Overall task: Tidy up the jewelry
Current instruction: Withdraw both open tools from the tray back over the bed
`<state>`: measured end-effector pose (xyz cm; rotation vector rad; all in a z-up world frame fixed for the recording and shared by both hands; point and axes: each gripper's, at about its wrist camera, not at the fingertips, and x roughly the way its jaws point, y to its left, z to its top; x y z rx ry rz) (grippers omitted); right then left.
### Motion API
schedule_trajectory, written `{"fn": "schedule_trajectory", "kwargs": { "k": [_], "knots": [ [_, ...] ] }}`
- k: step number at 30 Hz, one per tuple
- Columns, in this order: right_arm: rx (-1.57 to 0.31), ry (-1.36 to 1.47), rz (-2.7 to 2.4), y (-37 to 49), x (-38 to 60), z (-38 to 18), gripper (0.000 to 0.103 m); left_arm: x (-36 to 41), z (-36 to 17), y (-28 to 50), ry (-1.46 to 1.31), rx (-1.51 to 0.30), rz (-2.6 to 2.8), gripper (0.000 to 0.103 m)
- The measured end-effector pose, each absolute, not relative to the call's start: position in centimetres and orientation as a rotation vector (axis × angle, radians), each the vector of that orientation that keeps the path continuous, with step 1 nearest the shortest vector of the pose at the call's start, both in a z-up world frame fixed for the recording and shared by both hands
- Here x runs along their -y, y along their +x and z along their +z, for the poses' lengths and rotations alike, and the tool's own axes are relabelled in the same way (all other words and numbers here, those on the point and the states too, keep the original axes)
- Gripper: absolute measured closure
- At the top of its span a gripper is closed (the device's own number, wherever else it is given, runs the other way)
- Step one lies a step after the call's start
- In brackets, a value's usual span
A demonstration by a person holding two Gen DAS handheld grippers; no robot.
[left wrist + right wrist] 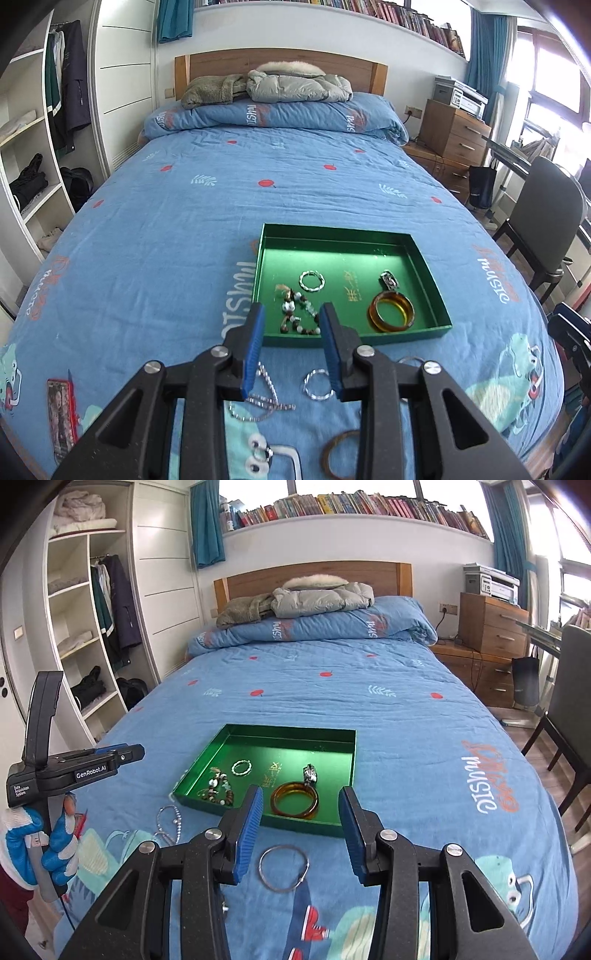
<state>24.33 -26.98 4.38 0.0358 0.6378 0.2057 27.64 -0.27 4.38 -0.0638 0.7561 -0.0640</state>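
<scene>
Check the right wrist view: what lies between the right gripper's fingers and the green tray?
Only bare blue bedsheet; the thin silver ring lies nearer, between the open fingers, short of the tray.

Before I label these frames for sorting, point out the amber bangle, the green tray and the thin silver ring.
amber bangle (294,799), right wrist view, near rim.
green tray (295,732), right wrist view, far wall.
thin silver ring (283,868), right wrist view, wire loop on bedspread.

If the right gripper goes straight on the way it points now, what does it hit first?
Most likely the amber bangle in the green tray: it sits between the open right gripper fingers' line. The tray's near wall could come first; depth is unclear.
</scene>
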Motion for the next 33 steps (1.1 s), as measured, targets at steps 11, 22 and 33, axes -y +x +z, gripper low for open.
{"fn": "schedule_trajectory", "kwargs": {
  "k": [11, 22, 33],
  "knots": [
    [-0.578, 0.085, 0.212, 16.9, 27.8, 6.5, 0.061, 0.4, 6.5, 20.4, -0.036, -0.715, -0.1, 0.074],
    [-0.53, 0.119, 0.211, 12.6, 29.8, 7.4, 0.061, -2.0, 7.4, 15.2, -0.037, -0.694, -0.088, 0.074],
    [-0.548, 0.156, 0.223, 12.0, 30.7, 5.3, 0.061, -6.1, 5.5, 12.4, -0.098, -0.719, -0.048, 0.074]
  ]
}}
